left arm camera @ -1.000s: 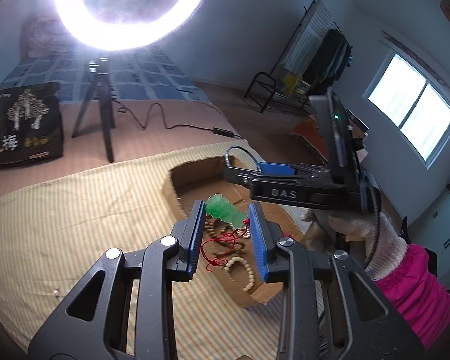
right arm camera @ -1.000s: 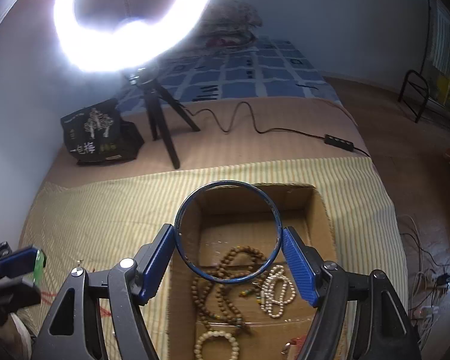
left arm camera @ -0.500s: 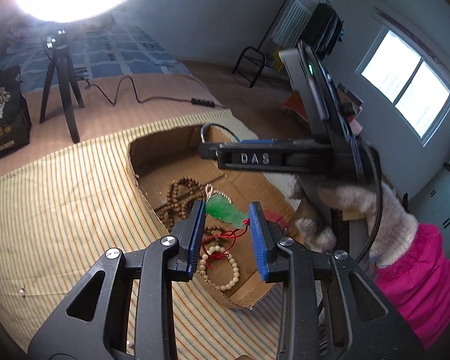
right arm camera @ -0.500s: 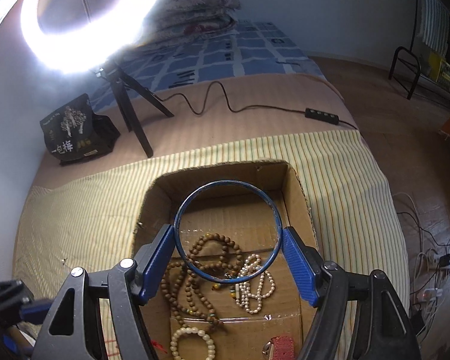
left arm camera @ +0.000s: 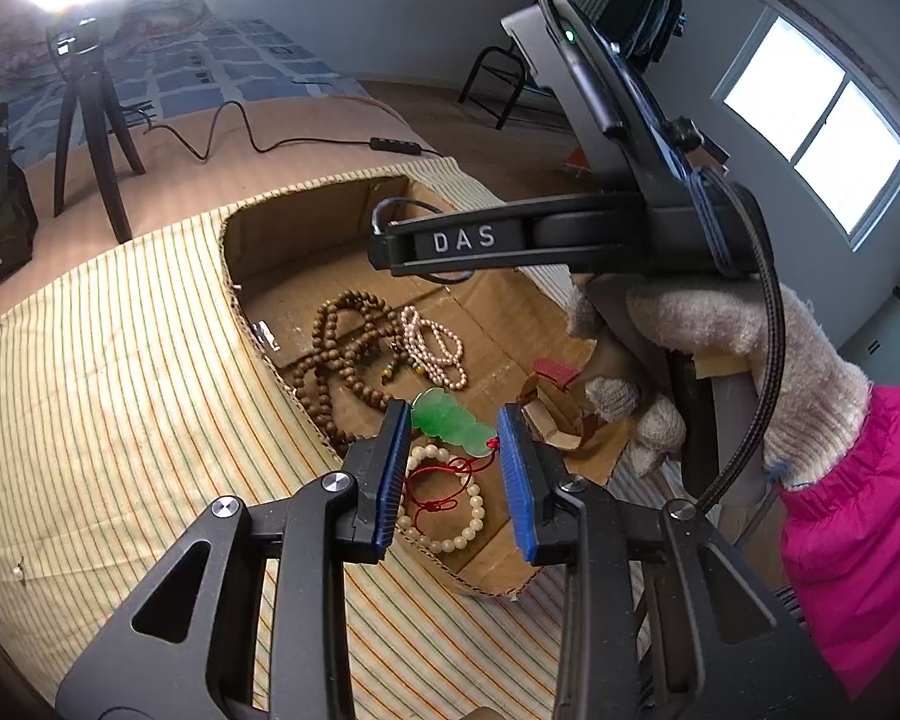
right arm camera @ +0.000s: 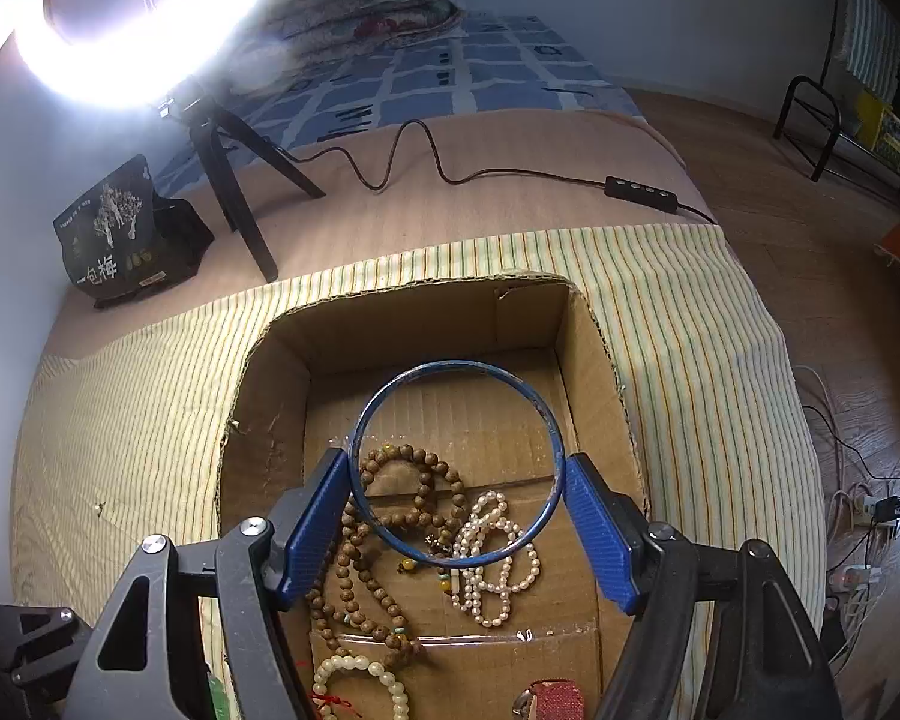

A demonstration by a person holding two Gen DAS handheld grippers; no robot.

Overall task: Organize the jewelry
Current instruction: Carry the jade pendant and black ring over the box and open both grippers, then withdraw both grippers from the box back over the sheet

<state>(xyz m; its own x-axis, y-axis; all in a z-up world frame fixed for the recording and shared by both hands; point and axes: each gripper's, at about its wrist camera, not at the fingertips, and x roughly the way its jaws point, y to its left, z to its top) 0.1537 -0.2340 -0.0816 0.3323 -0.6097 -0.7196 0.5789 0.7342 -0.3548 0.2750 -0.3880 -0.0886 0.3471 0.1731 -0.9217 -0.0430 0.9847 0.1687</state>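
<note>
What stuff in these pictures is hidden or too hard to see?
- Blue bangle, left wrist view: mostly hidden behind the right gripper's bar; in the right wrist view the right gripper holds it.
- Red thing, right wrist view: cut off by the bottom edge.
- Green pendant in the left gripper: its cord end is tangled over the white bracelet.
- Speck on the cloth: too small to name.
</note>
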